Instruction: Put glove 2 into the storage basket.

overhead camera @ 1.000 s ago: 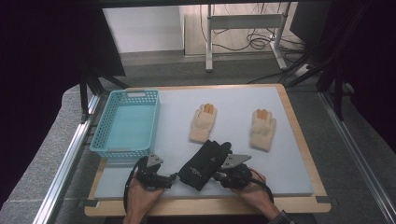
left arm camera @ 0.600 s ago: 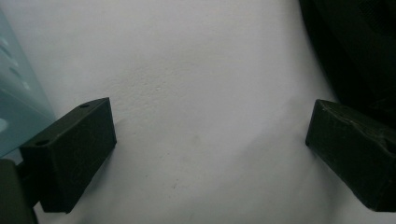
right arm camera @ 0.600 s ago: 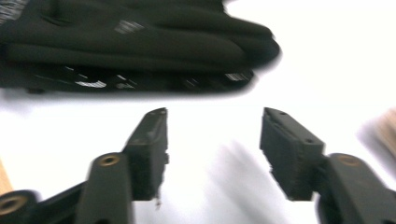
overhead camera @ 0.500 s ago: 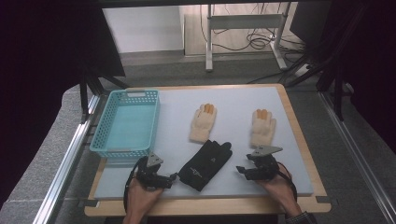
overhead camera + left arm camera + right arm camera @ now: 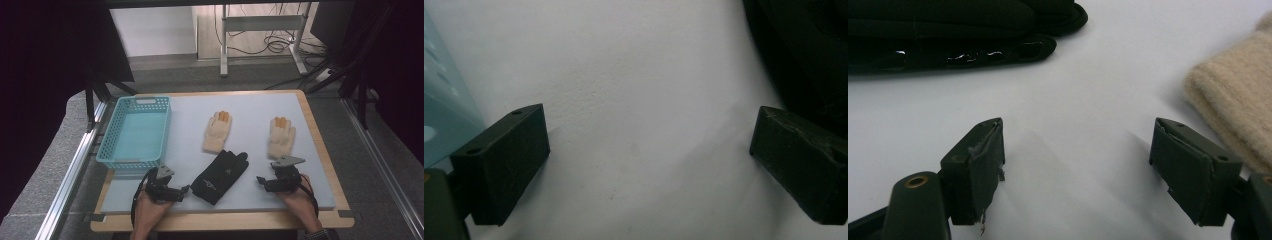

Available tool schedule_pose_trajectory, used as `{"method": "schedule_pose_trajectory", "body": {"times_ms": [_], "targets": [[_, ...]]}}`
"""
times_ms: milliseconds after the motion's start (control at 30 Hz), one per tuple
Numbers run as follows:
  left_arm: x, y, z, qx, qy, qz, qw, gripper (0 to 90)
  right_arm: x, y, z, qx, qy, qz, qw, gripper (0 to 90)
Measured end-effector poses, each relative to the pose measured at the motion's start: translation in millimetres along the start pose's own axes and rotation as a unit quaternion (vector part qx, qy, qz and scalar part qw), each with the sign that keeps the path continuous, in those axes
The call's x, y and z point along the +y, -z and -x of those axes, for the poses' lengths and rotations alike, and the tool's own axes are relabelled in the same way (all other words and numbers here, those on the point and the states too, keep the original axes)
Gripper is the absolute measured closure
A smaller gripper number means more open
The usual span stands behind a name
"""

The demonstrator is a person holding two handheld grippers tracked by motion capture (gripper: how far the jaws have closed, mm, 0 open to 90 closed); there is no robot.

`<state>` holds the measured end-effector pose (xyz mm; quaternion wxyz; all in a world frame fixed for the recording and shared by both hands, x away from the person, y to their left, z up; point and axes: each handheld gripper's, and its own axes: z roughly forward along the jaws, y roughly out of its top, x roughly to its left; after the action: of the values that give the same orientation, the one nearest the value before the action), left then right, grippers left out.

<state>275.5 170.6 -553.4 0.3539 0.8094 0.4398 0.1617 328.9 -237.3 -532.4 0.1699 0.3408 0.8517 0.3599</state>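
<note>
A black glove [image 5: 220, 176] lies flat near the front of the pale mat [image 5: 250, 107], between my two grippers. My left gripper [image 5: 184, 189] rests on the mat just left of it, open, with bare mat between its jaws [image 5: 649, 155] and the black glove [image 5: 804, 50] at the upper right. My right gripper [image 5: 261, 180] sits right of the glove, open; its jaws have just been opening and nothing is between them [image 5: 1075, 155]. In the right gripper view the black glove [image 5: 948, 30] lies ahead, apart from the fingertips.
Two beige knit gloves with orange fingertips lie further back, one in the middle [image 5: 217, 132] and one on the right [image 5: 281, 137], whose cuff [image 5: 1238, 110] lies close beside my right gripper. A turquoise mesh basket [image 5: 135, 132] stands at the left.
My right gripper has pulled away to the right from the black glove and opened its jaws. The glove stays on the mat. The left gripper has kept still.
</note>
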Motion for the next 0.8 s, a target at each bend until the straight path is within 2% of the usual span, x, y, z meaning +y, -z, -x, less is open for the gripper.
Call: {"method": "schedule_pose_trajectory", "body": {"times_ms": [200,367,400,500,667,800], "targets": [[3.1,8.8,9.1,0.0,-0.011,-0.012,0.9999,5.2,-0.2,0.1,0.2,0.0,0.001,0.0,1.0,21.4],[15.5,28.6,18.8,0.012,-0.031,-0.015,0.9993,5.3,-0.3,0.2,0.0,-0.001,0.0,0.0,1.0,21.3],[18.3,32.0,19.3,0.01,-0.032,-0.014,0.9993,5.3,-0.3,0.2,0.1,-0.001,0.001,0.0,1.0,21.3],[31.8,41.4,23.3,-0.017,-0.026,-0.003,0.9995,5.3,-0.4,0.3,0.3,-0.001,0.001,0.0,1.0,21.3],[57.2,32.7,38.7,-0.046,-0.034,-0.009,0.9983,4.0,-0.4,0.3,0.4,-0.002,0.002,0.0,1.0,21.3],[80.9,12.8,51.7,-0.064,-0.03,-0.013,0.9974,0.3,-0.5,0.3,0.4,-0.001,0.001,0.0,1.0,21.3]]}}
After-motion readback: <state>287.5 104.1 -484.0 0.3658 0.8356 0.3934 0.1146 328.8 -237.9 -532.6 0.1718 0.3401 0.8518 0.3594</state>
